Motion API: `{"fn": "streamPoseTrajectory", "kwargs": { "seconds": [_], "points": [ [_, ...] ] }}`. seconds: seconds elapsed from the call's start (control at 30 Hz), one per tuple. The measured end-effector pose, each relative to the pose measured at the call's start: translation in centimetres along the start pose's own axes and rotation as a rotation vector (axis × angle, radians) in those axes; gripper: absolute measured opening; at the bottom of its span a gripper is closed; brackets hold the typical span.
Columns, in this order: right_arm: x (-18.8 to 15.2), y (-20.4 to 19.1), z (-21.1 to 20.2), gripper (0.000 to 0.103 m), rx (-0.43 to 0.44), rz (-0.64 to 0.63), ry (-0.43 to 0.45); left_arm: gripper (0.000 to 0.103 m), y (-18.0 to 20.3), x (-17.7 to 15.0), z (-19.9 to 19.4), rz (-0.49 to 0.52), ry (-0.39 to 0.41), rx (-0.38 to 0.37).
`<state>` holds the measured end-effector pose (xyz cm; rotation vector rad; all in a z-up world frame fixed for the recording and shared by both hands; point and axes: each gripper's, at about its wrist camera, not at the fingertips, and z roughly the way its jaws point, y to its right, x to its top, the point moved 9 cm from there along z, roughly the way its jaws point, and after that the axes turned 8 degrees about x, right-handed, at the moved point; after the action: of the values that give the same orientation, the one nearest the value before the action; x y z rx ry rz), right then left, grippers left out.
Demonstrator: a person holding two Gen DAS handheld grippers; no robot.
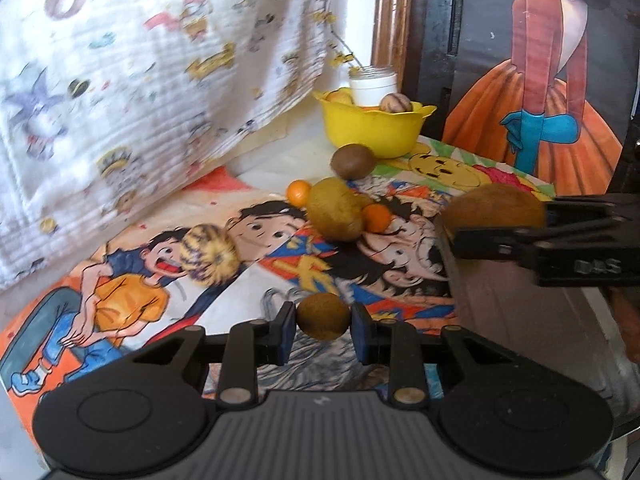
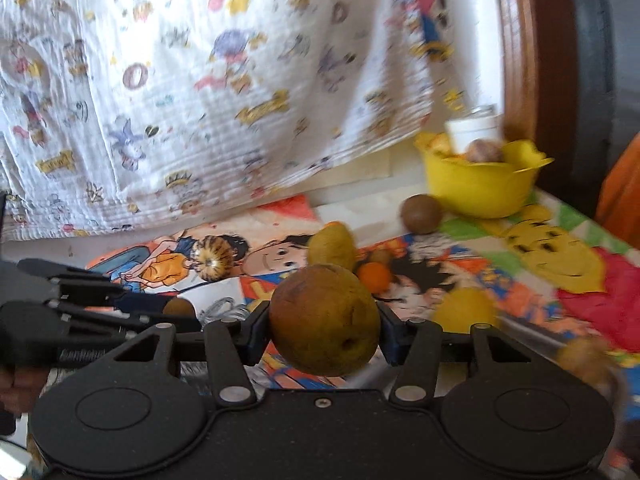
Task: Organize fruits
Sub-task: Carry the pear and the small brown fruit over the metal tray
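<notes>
My left gripper (image 1: 323,318) is shut on a small brown fruit (image 1: 323,315), held just above the cartoon-print table cover (image 1: 132,280). My right gripper (image 2: 325,320) is shut on a large brown-green pear (image 2: 325,322); the left wrist view shows it at the right (image 1: 502,224). A yellow bowl (image 1: 374,128) (image 2: 480,184) with fruit in it stands at the back. Between the bowl and my grippers lie a round brown fruit (image 1: 353,161), a green-brown pear (image 1: 335,208), two small oranges (image 1: 299,193) (image 1: 376,218) and a striped yellow fruit (image 1: 209,254).
A white patterned cloth (image 1: 140,80) hangs along the left and back. A white jar (image 1: 374,86) stands behind the bowl, beside a wooden frame (image 1: 390,12). A painted panel (image 1: 552,100) closes the right. A yellow fruit (image 2: 466,310) and a blurred brown one (image 2: 584,356) lie near the table's right edge.
</notes>
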<state>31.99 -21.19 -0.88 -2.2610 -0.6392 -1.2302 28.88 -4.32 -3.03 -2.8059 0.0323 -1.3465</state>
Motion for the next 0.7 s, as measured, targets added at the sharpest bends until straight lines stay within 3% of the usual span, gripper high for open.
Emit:
{"fn": "streamPoseTrajectory", "kwargs": {
  "seconds": [0.33,0.5,0.7],
  "points": [
    [-4.1,6.1,-6.4,0.055,-0.141,0.05,0.045,0.032,6.3,2.1,-0.4,0.057,0.027,-0.065],
    [-5.9,8.5,-7.3,0.055,-0.223,0.023,0.057,0.032,9.9,3.0,0.7,0.097,0.023,-0.111],
    [-7.5,11.0,-6.8,0.055,-0.251,0.047,0.056,0.032,13.2,3.9,3.1,0.131,0.011,-0.145]
  ]
}}
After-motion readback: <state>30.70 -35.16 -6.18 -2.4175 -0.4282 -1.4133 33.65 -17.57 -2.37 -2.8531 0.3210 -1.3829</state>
